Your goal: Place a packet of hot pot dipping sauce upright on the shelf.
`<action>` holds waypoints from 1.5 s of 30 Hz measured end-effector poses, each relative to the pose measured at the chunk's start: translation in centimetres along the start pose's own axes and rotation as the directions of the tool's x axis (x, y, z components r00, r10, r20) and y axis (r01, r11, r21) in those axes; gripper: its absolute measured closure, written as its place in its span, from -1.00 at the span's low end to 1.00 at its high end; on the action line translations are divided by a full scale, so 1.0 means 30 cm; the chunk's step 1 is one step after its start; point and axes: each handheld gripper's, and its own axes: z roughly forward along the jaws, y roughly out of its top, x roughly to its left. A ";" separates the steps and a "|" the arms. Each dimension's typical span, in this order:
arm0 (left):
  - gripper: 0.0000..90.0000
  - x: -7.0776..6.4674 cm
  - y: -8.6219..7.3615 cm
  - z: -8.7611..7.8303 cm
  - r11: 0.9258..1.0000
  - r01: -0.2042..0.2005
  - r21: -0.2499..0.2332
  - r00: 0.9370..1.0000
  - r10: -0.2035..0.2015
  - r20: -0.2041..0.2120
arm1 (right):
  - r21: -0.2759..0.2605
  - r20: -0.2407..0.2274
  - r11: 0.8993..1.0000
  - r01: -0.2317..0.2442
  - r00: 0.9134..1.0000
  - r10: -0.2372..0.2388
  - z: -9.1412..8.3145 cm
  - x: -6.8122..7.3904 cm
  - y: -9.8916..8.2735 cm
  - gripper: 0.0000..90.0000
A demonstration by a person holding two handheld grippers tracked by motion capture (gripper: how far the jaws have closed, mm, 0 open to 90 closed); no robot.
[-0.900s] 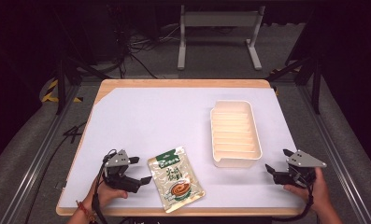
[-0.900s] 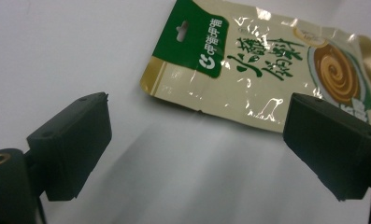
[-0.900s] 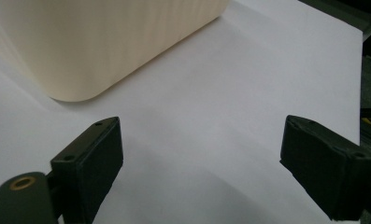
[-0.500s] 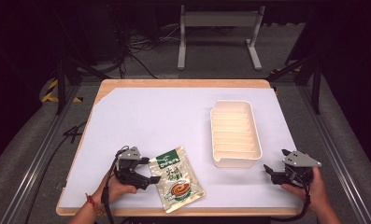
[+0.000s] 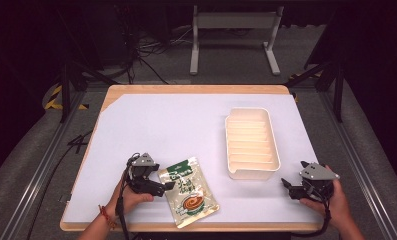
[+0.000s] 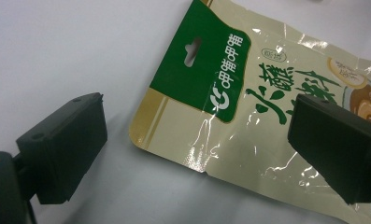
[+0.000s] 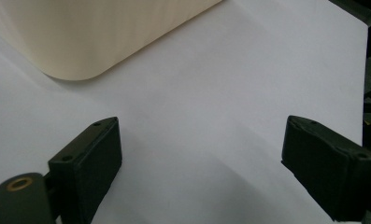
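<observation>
Item: flat glossy foil pouch, cream with a green header panel and a printed bowl picture (image 5: 188, 192), lying flat on the white-covered wooden table (image 5: 176, 125) near the front edge, left of centre, its green hang-hole end pointing away from the person and slightly left. Item: long cream plastic tray with a ribbed floor (image 5: 251, 142), empty, standing right of centre, well apart from the pouch. Left gripper (image 5: 162, 186): held low at the pouch's left edge, jaws spread wide; in the left gripper view one jaw hangs over bare table beside the pouch's lower corner and the other over the printed face, so the pouch edge lies between them, not yet pinched. Right gripper (image 5: 289, 189): jaws likewise released and holding nothing, resting near the table's front right corner, just beside the near end of the tray, whose rounded corner appears at the top of the right gripper view. Step in hand, as judged: taking hold of the pouch, probably for placing in the tray. Handling note: a thin pouch lying flat offers little to bite; the lower jaw should slide under the side seam while the upper comes down on the print, closing on the stiff sealed edge, not the slippery middle. Risk: the foil may skid across the smooth cover when nudged.
</observation>
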 end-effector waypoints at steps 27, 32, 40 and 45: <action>-0.16 -0.024 0.005 0.020 1.000 0.022 -0.016 0.982 -0.019 0.187 | 0.002 -0.040 1.000 -0.022 0.999 0.022 0.003 -0.009 -0.002 -0.72; -0.23 -0.027 0.012 0.028 1.000 0.013 -0.009 0.986 -0.012 0.163 | 0.005 -0.038 1.000 -0.024 0.999 0.024 0.005 -0.009 -0.001 -0.73; 0.70 -0.074 0.014 0.024 0.992 -0.121 -0.025 0.989 0.123 0.088 | 0.004 -0.029 1.000 -0.023 0.999 0.023 0.006 -0.006 -0.001 -0.73; 0.55 -0.073 0.019 0.044 0.995 -0.104 0.012 0.990 0.102 0.101 | 0.000 -0.024 1.000 -0.007 1.000 0.007 0.005 -0.002 0.000 -0.72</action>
